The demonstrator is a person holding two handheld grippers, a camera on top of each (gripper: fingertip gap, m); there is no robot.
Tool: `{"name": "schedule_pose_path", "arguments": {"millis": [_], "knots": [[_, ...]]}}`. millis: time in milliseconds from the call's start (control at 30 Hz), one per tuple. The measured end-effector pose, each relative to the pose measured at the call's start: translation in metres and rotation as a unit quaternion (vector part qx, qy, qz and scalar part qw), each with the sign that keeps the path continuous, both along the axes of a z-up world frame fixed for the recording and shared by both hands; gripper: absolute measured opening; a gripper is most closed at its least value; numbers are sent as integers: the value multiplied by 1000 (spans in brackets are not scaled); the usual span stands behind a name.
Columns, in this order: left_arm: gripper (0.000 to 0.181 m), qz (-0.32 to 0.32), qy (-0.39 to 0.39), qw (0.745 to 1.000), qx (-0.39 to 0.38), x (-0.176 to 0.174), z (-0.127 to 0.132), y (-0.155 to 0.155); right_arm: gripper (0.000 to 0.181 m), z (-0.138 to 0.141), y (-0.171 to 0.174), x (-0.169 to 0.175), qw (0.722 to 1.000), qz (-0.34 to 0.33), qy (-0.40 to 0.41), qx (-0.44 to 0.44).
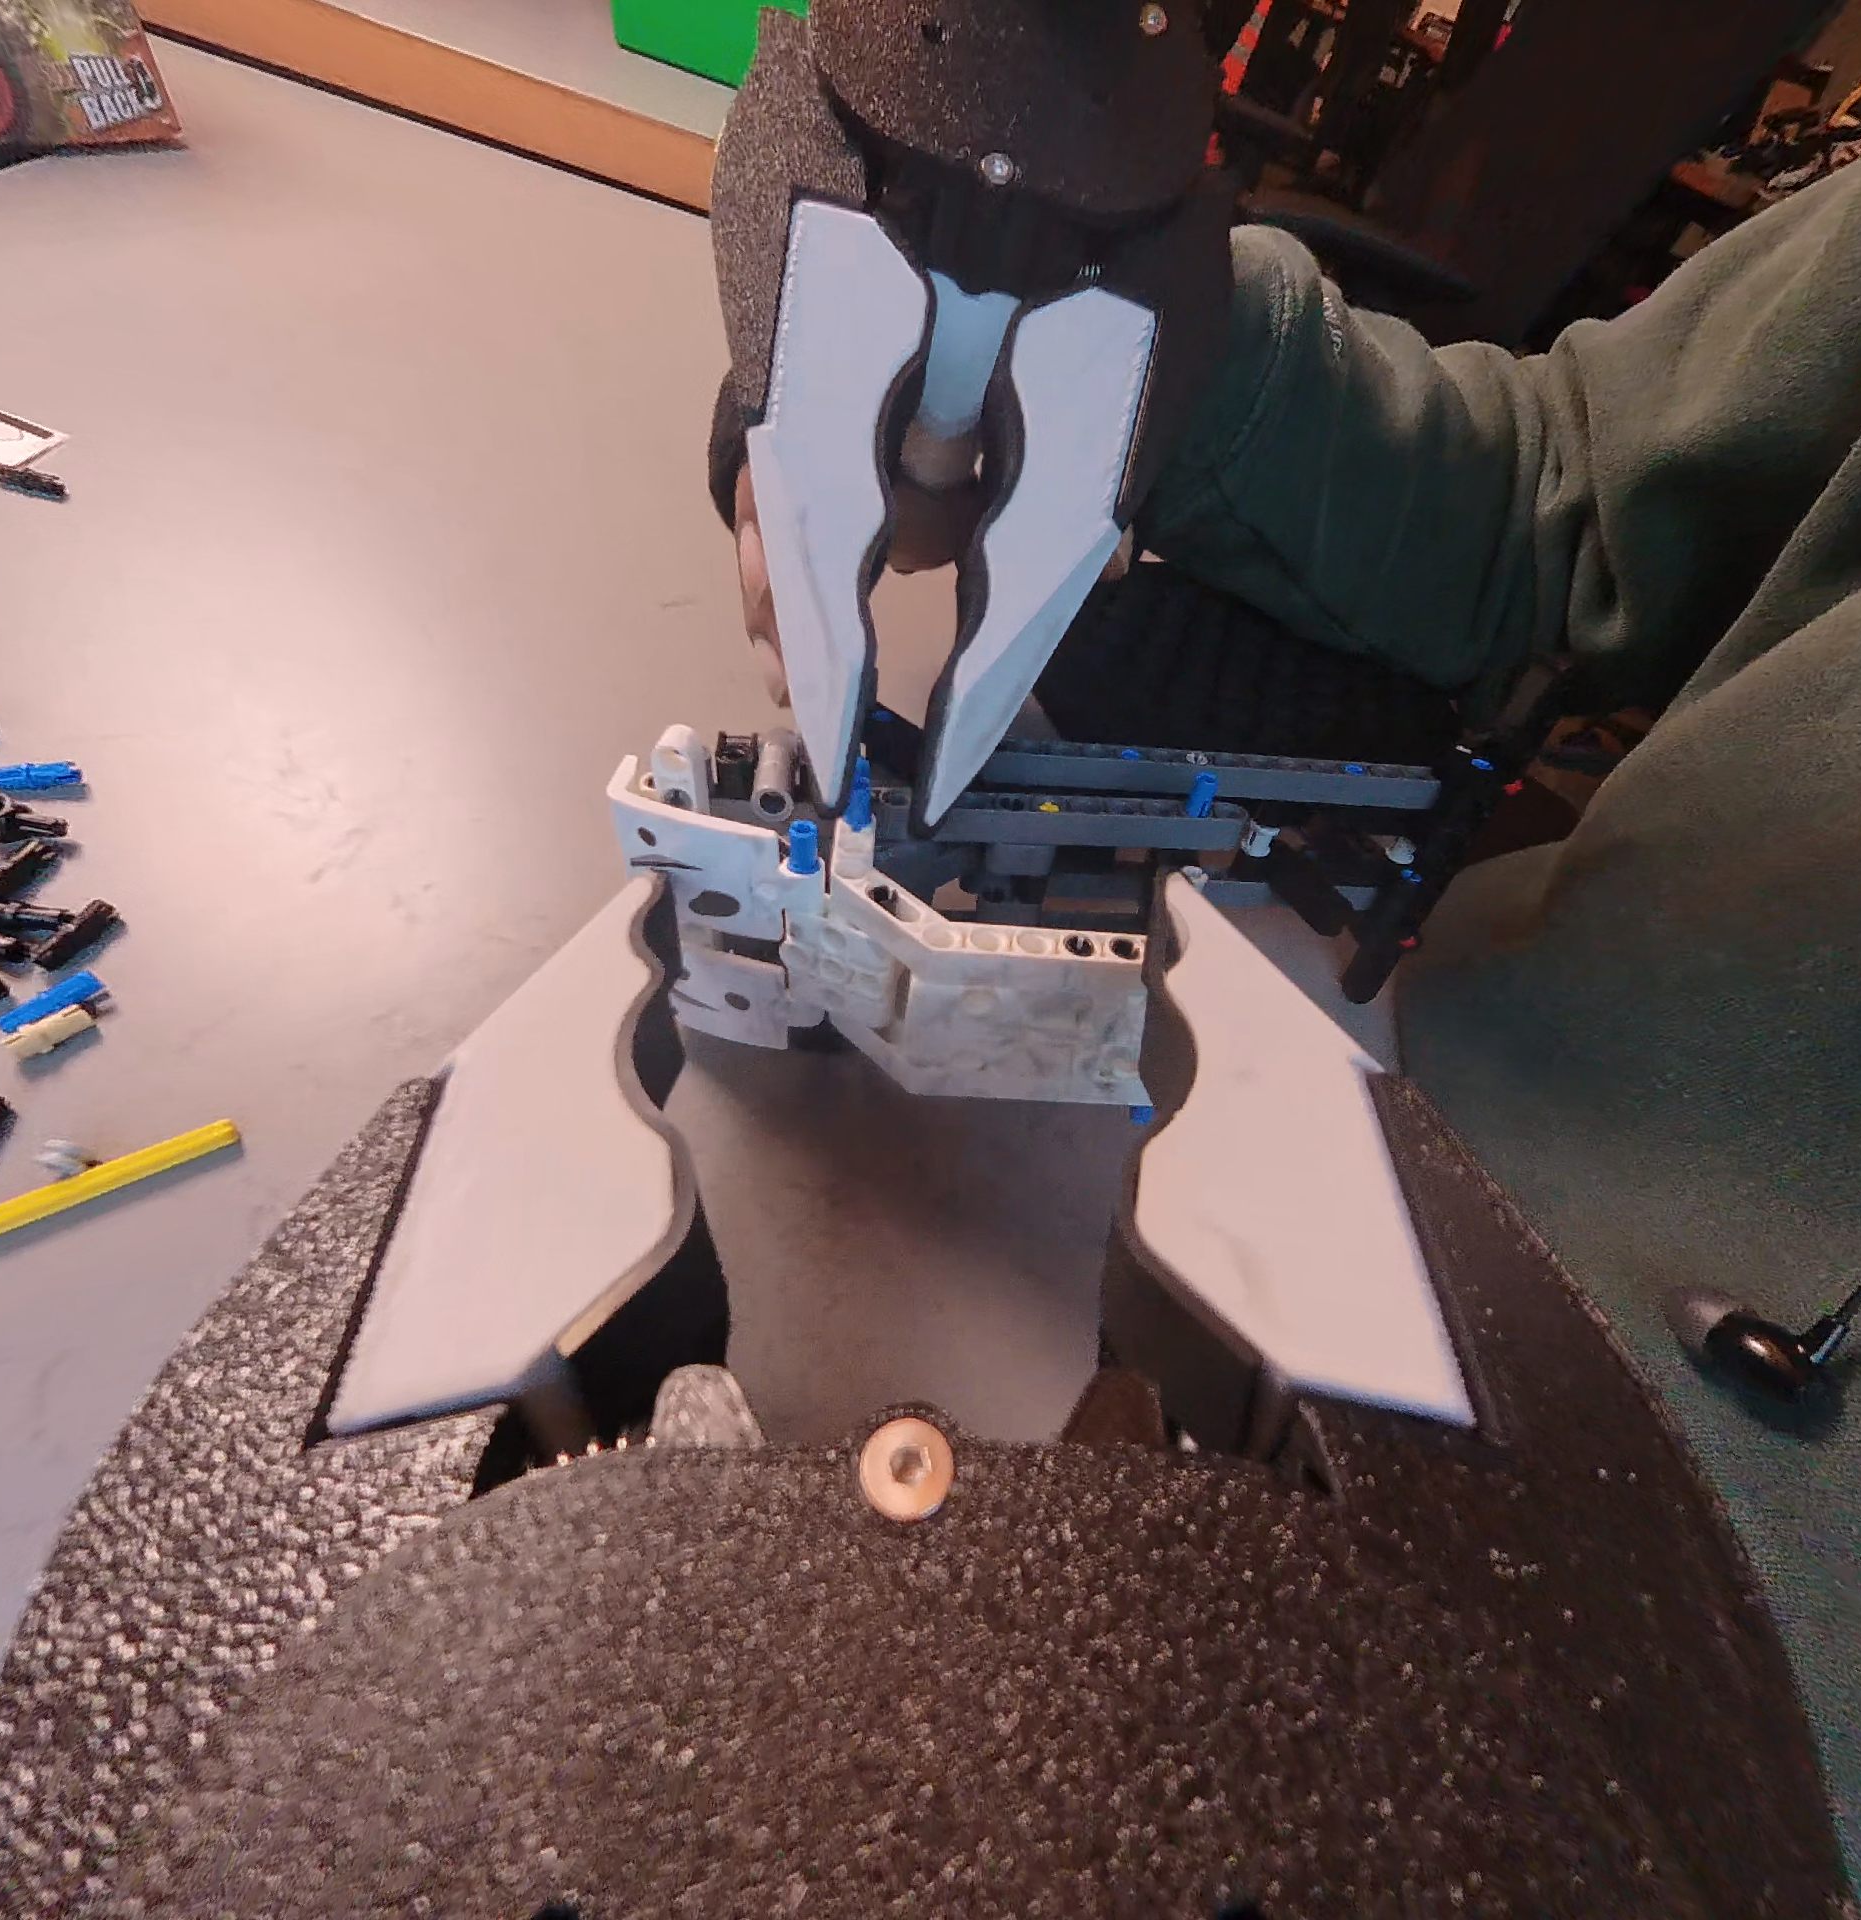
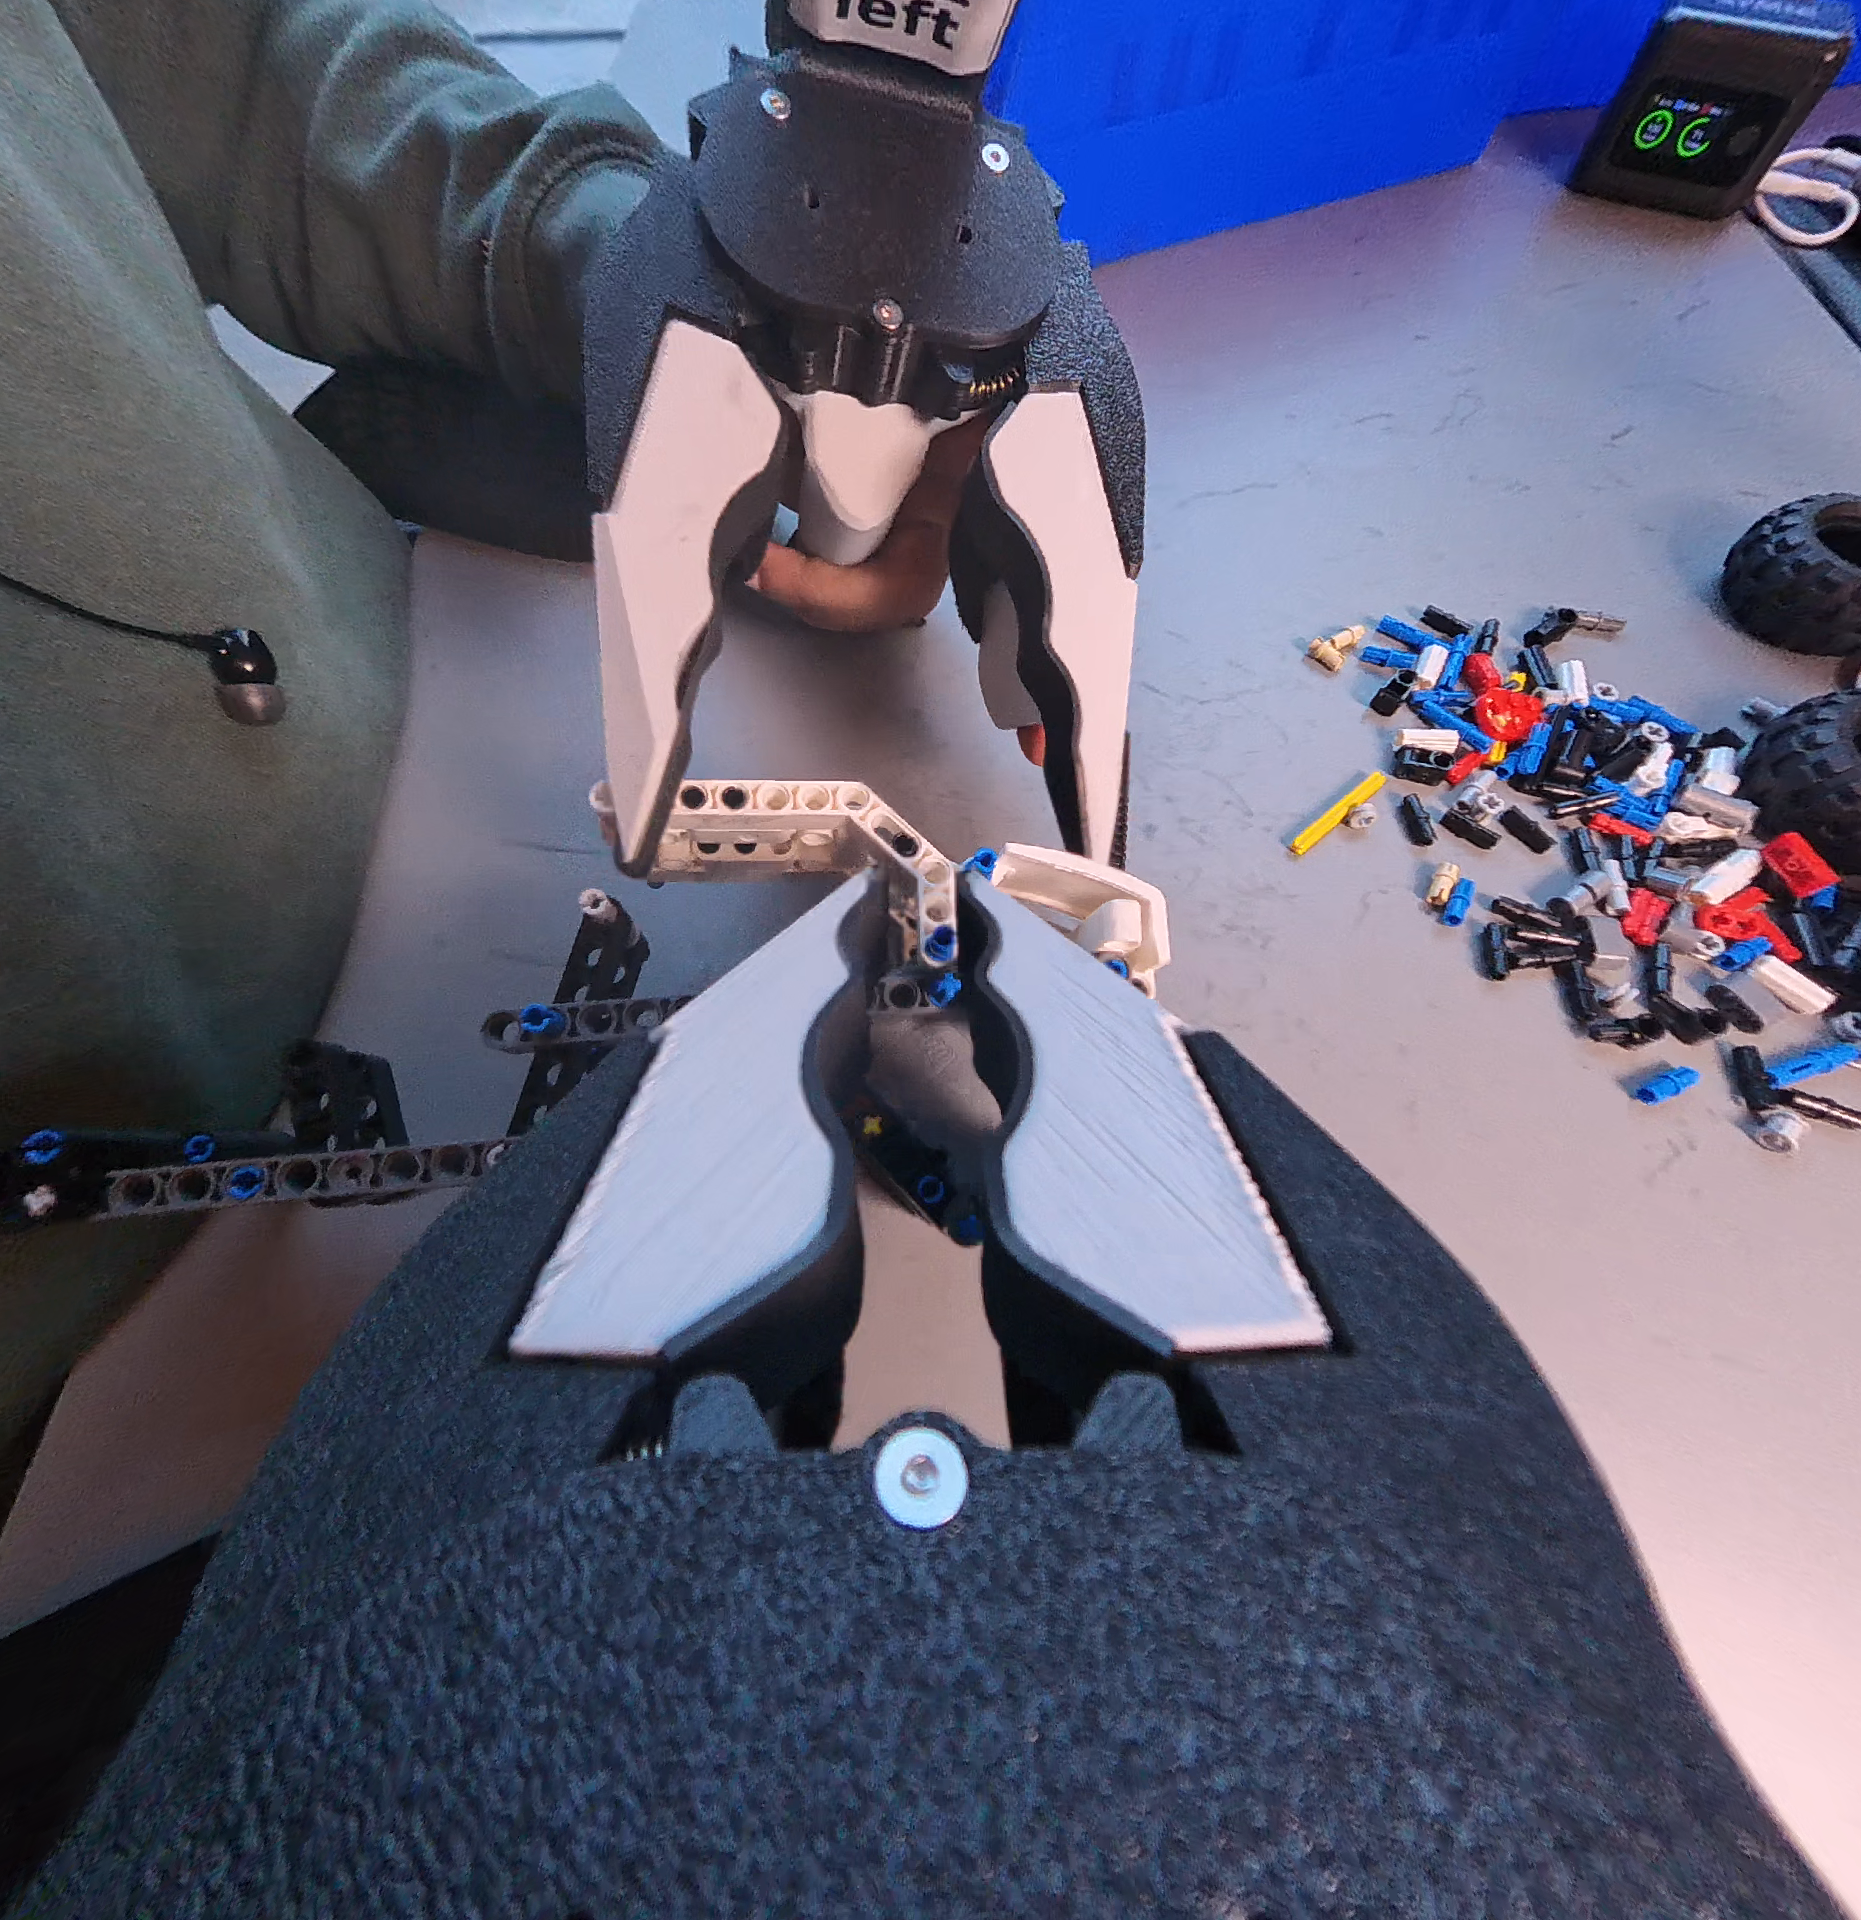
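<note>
A brick-built vehicle frame of dark grey beams (image 1: 1113, 800) with a white panel section (image 1: 1009, 1008) lies on the grey table. My left gripper (image 1: 907, 883) spans the white section, one finger against each end; it also shows in the right wrist view (image 2: 866, 857). My right gripper (image 2: 915, 894) comes down from the far side (image 1: 874, 816), nearly closed around a small upright white beam (image 2: 921, 904) topped by a blue pin (image 1: 860, 784). The frame's dark beams (image 2: 282, 1179) run off to the left.
A pile of small black, blue, red and grey parts (image 2: 1612, 831) and two black tyres (image 2: 1809, 571) lie to the right. A yellow axle (image 1: 105, 1179) and loose pins (image 1: 32, 914) lie nearby. A person's green sleeve (image 1: 1477, 468), a blue bin (image 2: 1269, 104) and a black device (image 2: 1705, 114) are close. Only a small space, under 4 cm, lies between the two pairs of fingers.
</note>
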State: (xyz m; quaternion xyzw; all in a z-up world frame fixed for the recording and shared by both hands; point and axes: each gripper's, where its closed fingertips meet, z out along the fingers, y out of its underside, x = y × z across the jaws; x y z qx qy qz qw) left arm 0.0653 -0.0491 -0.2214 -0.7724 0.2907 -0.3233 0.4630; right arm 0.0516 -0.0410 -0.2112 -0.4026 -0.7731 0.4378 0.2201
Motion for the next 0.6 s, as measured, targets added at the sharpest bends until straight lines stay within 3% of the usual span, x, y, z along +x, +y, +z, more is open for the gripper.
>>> {"name": "schedule_pose_path", "arguments": {"millis": [267,500,600], "knots": [[80,1,-1,1000,2,-1,1,0,13,-7,6,9,993,33,-50,100],[77,2,2,1000,0,-1,0,-1,7,-15,6,7,973,102,-124,168],[65,7,3,1000,3,-3,3,-2,6,-15,8,8,963,122,-151,187]]}}
